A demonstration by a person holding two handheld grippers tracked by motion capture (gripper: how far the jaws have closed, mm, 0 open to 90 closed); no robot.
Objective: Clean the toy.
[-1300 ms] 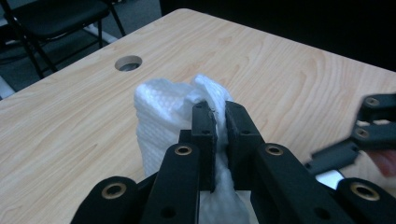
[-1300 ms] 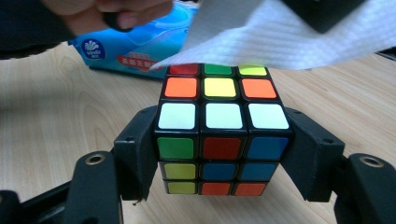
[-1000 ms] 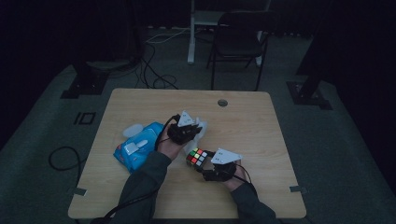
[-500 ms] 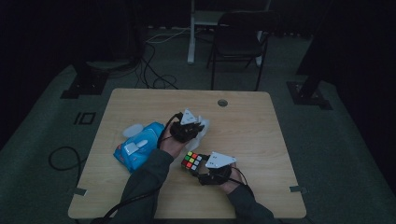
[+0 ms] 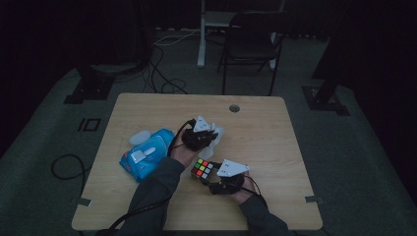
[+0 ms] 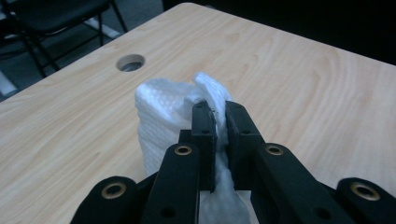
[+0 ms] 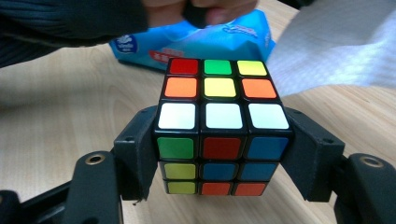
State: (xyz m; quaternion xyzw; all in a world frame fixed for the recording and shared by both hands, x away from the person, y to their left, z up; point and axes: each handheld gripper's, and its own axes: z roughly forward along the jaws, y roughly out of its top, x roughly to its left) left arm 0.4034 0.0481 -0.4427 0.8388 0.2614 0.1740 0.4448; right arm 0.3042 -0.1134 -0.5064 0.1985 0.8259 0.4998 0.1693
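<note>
We find the right gripper [image 7: 224, 140] clamped on the cube [image 7: 219, 126], the left gripper [image 6: 217, 121] pinching a wipe [image 6: 163, 116] beyond the cube; wiping comes next.

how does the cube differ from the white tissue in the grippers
The cube is rigid, square-edged and many-coloured; the tissue is soft, crumpled and plain white. The right gripper clamps the cube by two opposite sides with jaws spread wide, while the left gripper pinches the tissue between jaws nearly closed. Both are held over the wooden table, near the blue tissue pack.
</note>
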